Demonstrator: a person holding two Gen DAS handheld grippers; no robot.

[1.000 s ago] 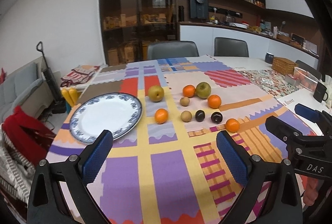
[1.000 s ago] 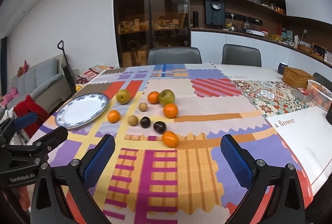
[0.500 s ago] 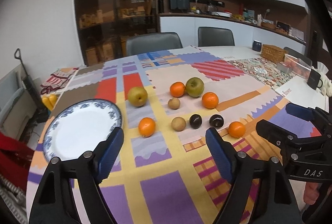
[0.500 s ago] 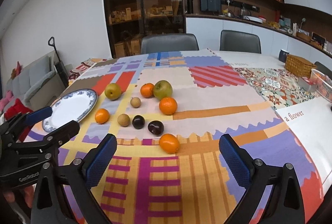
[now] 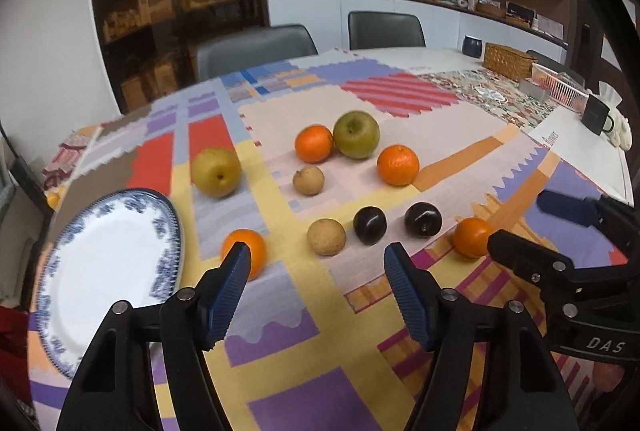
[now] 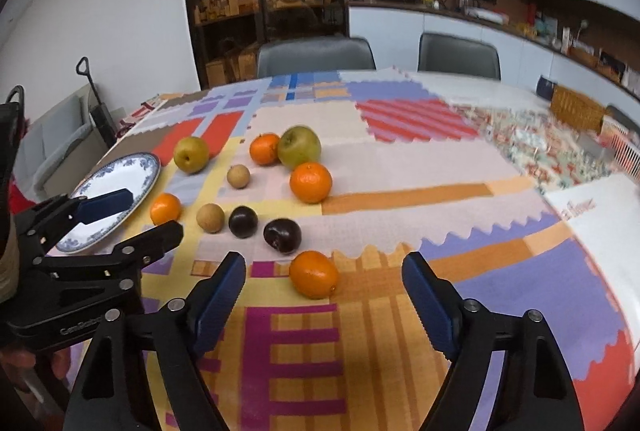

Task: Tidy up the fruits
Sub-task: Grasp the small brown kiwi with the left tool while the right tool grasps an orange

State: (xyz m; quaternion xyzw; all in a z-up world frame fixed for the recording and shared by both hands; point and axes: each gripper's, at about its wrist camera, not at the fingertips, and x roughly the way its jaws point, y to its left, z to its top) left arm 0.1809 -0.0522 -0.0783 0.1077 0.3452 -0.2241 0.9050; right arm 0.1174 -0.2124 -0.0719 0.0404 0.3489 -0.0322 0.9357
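Fruit lies on a patchwork tablecloth: several oranges, two dark plums [image 5: 370, 224] [image 5: 423, 218], two small tan fruits, a green apple [image 5: 356, 134] and a yellow pear [image 5: 216, 172]. A blue-rimmed white plate [image 5: 108, 267] lies at the left, bare. My left gripper [image 5: 318, 271] is open and empty, hovering just short of an orange [image 5: 250, 251] and a tan fruit [image 5: 326, 236]. My right gripper [image 6: 324, 285] is open and empty, its jaws flanking the nearest orange [image 6: 314, 274] from just behind it.
A wicker basket [image 5: 508, 61] and a white wire basket [image 5: 560, 87] stand at the table's far right, with a dark mug [image 5: 598, 113] nearby. Two grey chairs [image 5: 256, 49] stand behind the table. Each gripper shows at the other view's edge.
Both grippers have moved forward and lower toward the fruit. The left one has swung right, away from the plate. Both stay open and no fruit has moved.
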